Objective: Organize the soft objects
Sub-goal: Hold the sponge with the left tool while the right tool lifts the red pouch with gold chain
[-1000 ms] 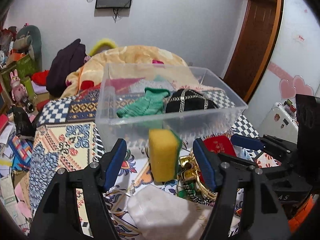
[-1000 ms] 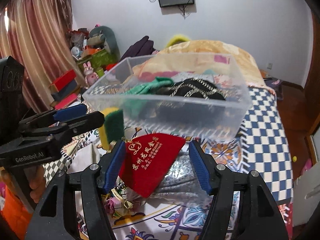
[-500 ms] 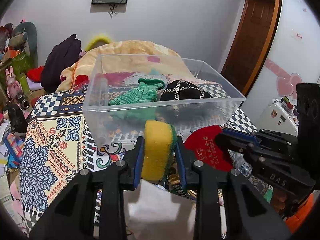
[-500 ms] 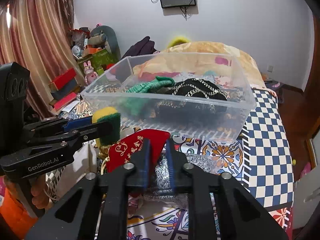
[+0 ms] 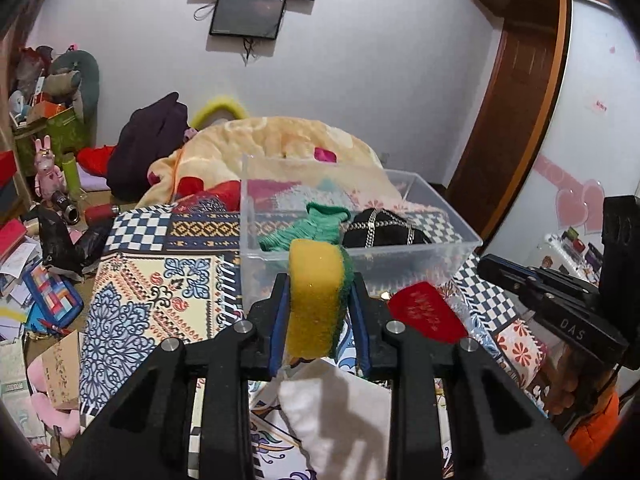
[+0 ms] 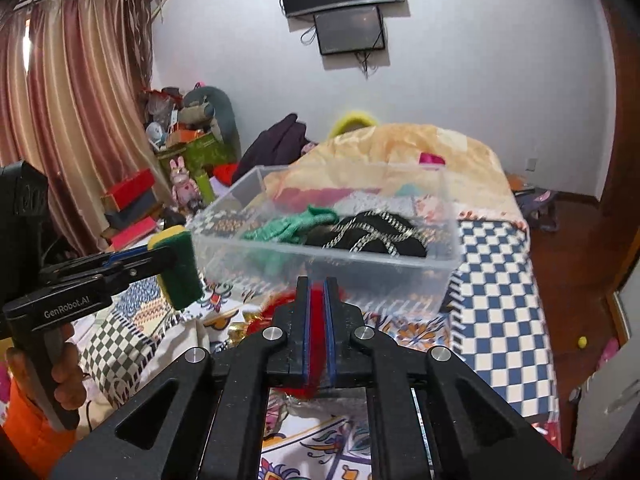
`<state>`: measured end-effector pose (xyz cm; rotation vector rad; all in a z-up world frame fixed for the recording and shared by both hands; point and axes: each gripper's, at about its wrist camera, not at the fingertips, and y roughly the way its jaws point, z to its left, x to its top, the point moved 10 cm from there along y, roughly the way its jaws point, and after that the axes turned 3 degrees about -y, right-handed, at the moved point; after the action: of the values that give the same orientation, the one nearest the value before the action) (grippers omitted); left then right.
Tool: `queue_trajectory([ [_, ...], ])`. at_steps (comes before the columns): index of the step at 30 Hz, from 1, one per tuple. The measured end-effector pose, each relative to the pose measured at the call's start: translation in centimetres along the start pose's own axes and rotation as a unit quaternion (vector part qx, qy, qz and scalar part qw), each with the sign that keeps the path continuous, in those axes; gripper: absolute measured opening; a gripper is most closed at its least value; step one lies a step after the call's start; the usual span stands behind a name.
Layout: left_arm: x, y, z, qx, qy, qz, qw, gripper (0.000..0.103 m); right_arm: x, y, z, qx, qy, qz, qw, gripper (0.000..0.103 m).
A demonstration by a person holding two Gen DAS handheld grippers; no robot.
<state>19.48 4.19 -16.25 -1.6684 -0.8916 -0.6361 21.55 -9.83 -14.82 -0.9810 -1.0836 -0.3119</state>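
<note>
Sponge [image 5: 316, 300] between left gripper [image 5: 318, 312] pads

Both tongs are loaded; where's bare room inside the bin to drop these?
The clear bin is free along its left side, between the left wall and the green glove, and along the far wall. The middle and near right are crowded by the glove and the black chained bag.
</note>
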Motion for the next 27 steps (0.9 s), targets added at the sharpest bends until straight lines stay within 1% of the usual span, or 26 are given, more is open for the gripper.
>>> queue_trajectory([
  [2, 0.3, -0.3, 0.2, -0.001, -0.002, -0.003, 1.0, 0.028, 0.3, -0.2, -0.4, -0.011, 0.003, -0.002, 1.0, 0.005],
  [5, 0.4, -0.8, 0.1, 0.002, 0.003, -0.008, 1.0, 0.029, 0.0, 0.2, -0.6, -0.002, 0.013, 0.02, 1.0, 0.006],
  [7, 0.5, -1.2, 0.1, 0.008, 0.009, -0.014, 0.9998, 0.028, -0.3, 0.9, 0.1, 0.013, 0.014, 0.035, 0.999, 0.014],
  [8, 0.5, -1.3, 0.1, 0.011, 0.011, -0.015, 0.9998, 0.029, -0.5, 1.1, 0.6, 0.017, 0.012, 0.038, 0.999, 0.03],
  [9, 0.5, -1.4, 0.1, 0.013, 0.012, -0.017, 0.9997, 0.028, -0.6, 1.5, 1.1, 0.02, 0.008, 0.04, 0.999, 0.048],
  [10, 0.5, -1.6, 0.2, 0.015, 0.012, -0.018, 0.9997, 0.029, -0.8, 1.8, 1.7, 0.02, 0.0, 0.041, 0.999, 0.055],
  [11, 0.5, -1.7, 0.3, 0.015, 0.012, -0.019, 0.9996, 0.029, -0.9, 2.1, 2.3, 0.02, -0.008, 0.042, 0.999, 0.059],
  [12, 0.5, -1.8, 0.4, 0.015, 0.01, -0.019, 0.9996, 0.029, -1.1, 2.6, 2.9, 0.022, -0.018, 0.046, 0.999, 0.06],
  [13, 0.4, -1.9, 0.6, 0.015, 0.009, -0.019, 0.9997, 0.029, -1.6, 3.5, 3.7, 0.028, -0.03, 0.06, 0.997, 0.06],
  [16, 0.2, -2.0, 1.2, 0.016, 0.002, -0.018, 0.9997, 0.028, -2.7, 5.3, 4.9, 0.033, -0.044, 0.086, 0.995, 0.06],
  [19, -0.1, -2.0, 1.6, 0.015, -0.005, -0.016, 0.9997, 0.028, -4.0, 6.9, 5.0, 0.025, -0.051, 0.108, 0.993, 0.06],
  [22, -0.4, -1.8, 2.0, 0.016, -0.008, -0.013, 0.9997, 0.029, -4.6, 7.2, 4.5, 0.021, -0.047, 0.112, 0.992, 0.058],
  [23, -0.5, -1.8, 2.0, 0.017, -0.008, -0.013, 0.9997, 0.029, -4.5, 7.0, 4.4, 0.019, -0.045, 0.11, 0.993, 0.051],
  [24, -0.5, -1.8, 2.0, 0.017, -0.009, -0.012, 0.9997, 0.028, -4.5, 6.9, 4.2, 0.019, -0.043, 0.109, 0.993, 0.04],
  [25, -0.5, -1.7, 2.0, 0.017, -0.01, -0.011, 0.9997, 0.028, -4.4, 6.7, 4.0, 0.025, -0.037, 0.109, 0.993, 0.036],
  [26, -0.6, -1.6, 2.1, 0.017, -0.01, -0.01, 0.9998, 0.028, -4.3, 6.6, 3.9, 0.032, -0.033, 0.108, 0.993, 0.028],
  [27, -0.6, -1.6, 2.0, 0.016, -0.01, -0.01, 0.9998, 0.029, -4.3, 6.4, 3.7, 0.033, -0.03, 0.108, 0.993, 0.023],
])
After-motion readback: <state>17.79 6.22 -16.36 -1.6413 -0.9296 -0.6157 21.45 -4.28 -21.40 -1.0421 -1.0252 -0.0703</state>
